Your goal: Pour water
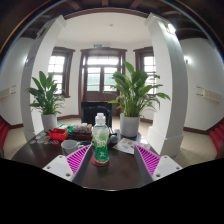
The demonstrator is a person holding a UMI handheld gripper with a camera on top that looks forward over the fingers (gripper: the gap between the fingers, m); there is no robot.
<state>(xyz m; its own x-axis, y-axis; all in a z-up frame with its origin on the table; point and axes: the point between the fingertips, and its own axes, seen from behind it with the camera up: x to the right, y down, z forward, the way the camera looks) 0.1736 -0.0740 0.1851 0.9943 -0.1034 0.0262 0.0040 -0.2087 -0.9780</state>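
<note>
A clear plastic water bottle (100,138) with a green label and a white cap stands upright on a red coaster on the dark table (120,172). It is just ahead of my gripper (112,160), near the left finger's magenta pad (79,160). The right finger's pad (148,160) lies well to its right. My fingers are spread wide and hold nothing. A small pale cup (70,146) stands on the table left of the bottle.
Behind the bottle lie small red and green things (72,131) and white papers (126,145). Two potted plants (46,98) (132,95) stand at the table's far side. White pillars and dark wooden doors lie beyond.
</note>
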